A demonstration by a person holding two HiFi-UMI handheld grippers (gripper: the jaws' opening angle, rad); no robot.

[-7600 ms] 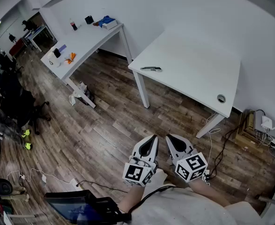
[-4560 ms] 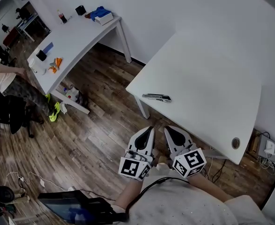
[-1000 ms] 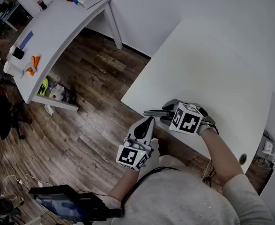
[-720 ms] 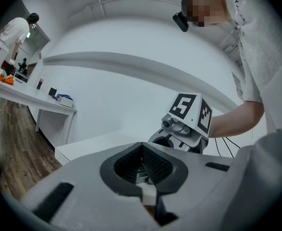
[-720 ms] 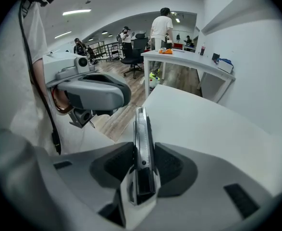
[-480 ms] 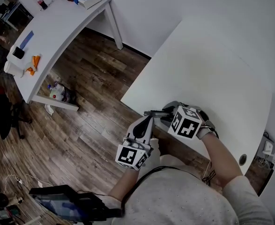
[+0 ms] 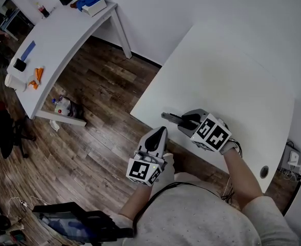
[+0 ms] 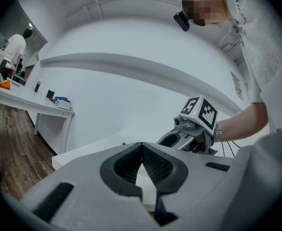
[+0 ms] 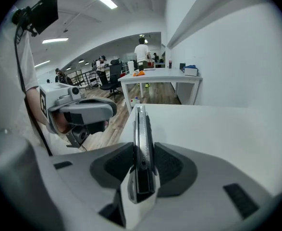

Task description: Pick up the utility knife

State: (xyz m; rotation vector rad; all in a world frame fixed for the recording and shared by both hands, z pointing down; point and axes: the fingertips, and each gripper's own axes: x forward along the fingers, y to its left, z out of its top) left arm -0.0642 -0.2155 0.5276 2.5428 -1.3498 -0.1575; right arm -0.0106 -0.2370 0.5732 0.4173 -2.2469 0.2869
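Head view: right gripper [image 7: 183,120] over near edge of white counter [image 7: 232,76], jaws clamped on utility knife [image 7: 168,117]; knife sticks out of the jaws toward 10 o'clock, close to the counter's edge; cannot tell whether its tip touches the surface. Left gripper [image 7: 159,135] at 7 o'clock of the right one, off the counter, above wood floor [image 7: 99,117], near the knife but apart from it. Second counter [image 7: 63,29] with small items at 10 o'clock of frame, well apart. Left gripper view: left gripper [image 8: 141,148] jaws pressed together, nothing between them; counter [image 8: 88,150] ahead; right gripper [image 8: 189,136] at 2 o'clock, marker cube on top. Right gripper view: utility knife [image 9: 141,143] stands on edge between the pads of the right gripper [image 9: 141,170], both pads pressed to its sides, its length running away toward 12 o'clock over the counter [image 9: 203,129]; left gripper [image 9: 83,112] at 9 o'clock, beyond the counter's edge; a person [image 9: 141,52] stands by the far second counter [image 9: 160,76] at 12 o'clock
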